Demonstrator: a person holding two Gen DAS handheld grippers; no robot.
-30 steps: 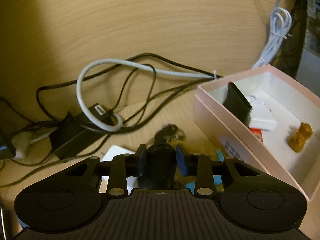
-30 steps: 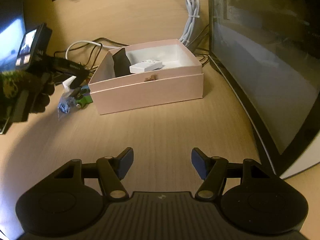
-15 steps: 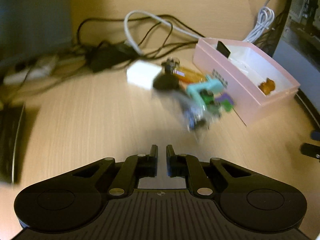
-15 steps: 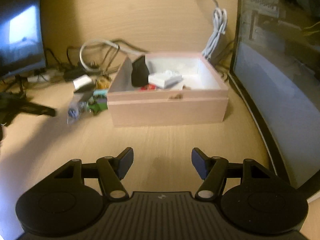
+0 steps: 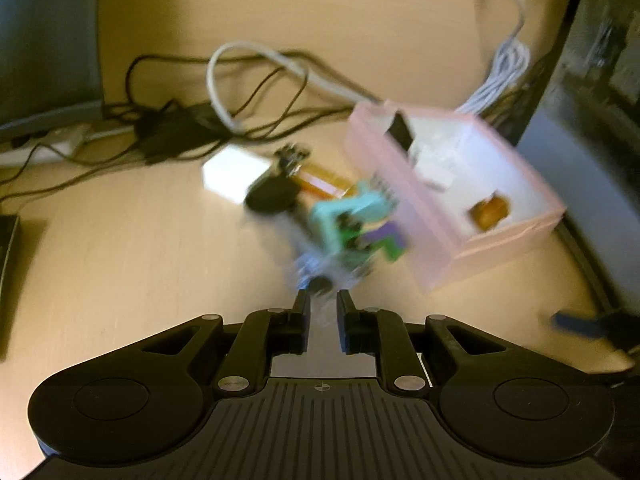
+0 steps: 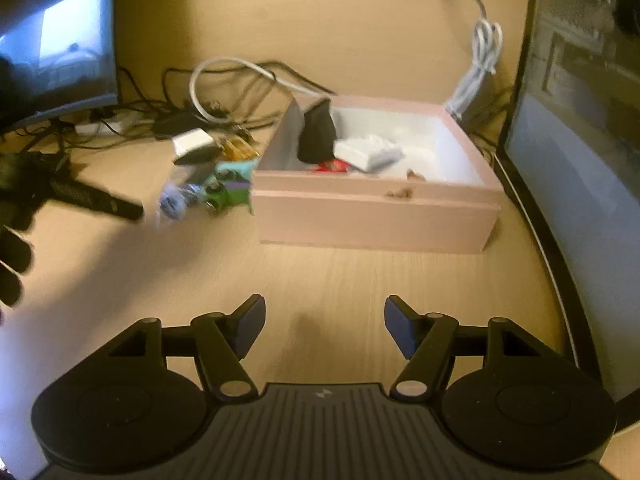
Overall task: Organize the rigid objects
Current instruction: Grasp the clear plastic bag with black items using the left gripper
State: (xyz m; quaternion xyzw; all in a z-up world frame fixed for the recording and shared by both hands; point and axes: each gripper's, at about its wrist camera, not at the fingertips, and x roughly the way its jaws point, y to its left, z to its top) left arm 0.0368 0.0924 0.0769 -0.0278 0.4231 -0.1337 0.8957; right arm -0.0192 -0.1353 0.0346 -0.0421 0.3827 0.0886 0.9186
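A pink box [image 6: 372,216] stands on the wooden desk and holds a black block [image 6: 318,138], a white adapter [image 6: 366,152] and amber pieces [image 5: 490,212]. Left of the box lies a blurred pile: a white block [image 5: 234,172], a black round object [image 5: 272,196], teal and purple-green plastic parts [image 5: 352,220] and a small clear bag [image 6: 174,200]. My left gripper [image 5: 323,304] is nearly shut with a narrow gap, empty, just in front of the bag [image 5: 320,276]. My right gripper [image 6: 324,320] is open and empty over bare desk in front of the box.
Tangled black and grey cables [image 5: 248,80] and a power brick [image 5: 172,136] lie behind the pile. A coiled white cable [image 6: 480,64] hangs behind the box. A monitor [image 6: 580,140] stands on the right and a screen [image 6: 56,48] on the left.
My left gripper let go of the black round object, pulled back from the pile, then moved in toward the bag. My right gripper came slightly closer to the box, still open.
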